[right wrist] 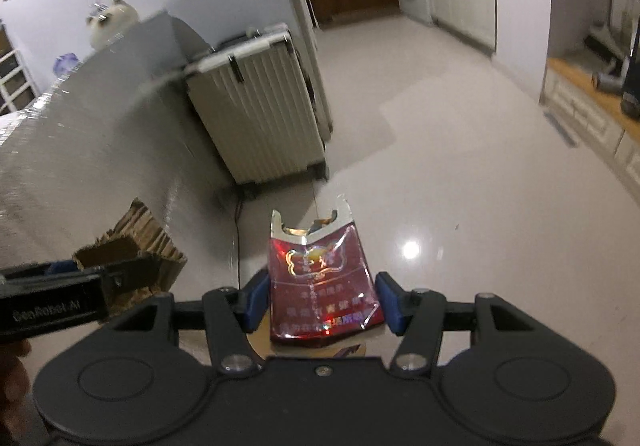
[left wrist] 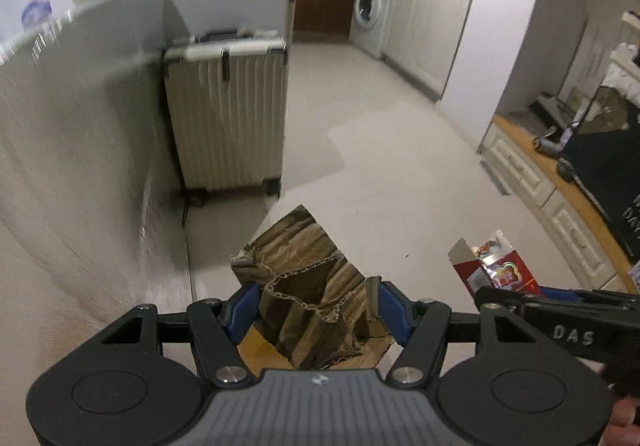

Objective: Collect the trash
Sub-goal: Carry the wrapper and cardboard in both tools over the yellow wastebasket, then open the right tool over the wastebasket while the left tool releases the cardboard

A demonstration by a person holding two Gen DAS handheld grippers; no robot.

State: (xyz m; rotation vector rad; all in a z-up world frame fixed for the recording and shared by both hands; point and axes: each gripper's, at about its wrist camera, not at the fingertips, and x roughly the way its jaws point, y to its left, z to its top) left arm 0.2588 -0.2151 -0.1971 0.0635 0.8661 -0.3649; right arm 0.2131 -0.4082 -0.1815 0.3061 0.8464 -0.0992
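Observation:
My left gripper (left wrist: 318,310) is shut on a crumpled brown cardboard piece (left wrist: 316,286), held above the floor between the blue pads. My right gripper (right wrist: 322,300) is shut on a flattened red carton (right wrist: 322,282) with a torn silver top. In the left wrist view the red carton (left wrist: 494,266) and the right gripper show at the lower right. In the right wrist view the cardboard piece (right wrist: 136,246) and the left gripper show at the lower left.
A ribbed beige suitcase (left wrist: 228,118) stands beside a grey cabinet (left wrist: 80,146) on the left. The pale tiled floor (left wrist: 380,166) runs to a washing machine (left wrist: 370,8) and white cupboards. A low wooden-topped unit (left wrist: 560,198) lines the right.

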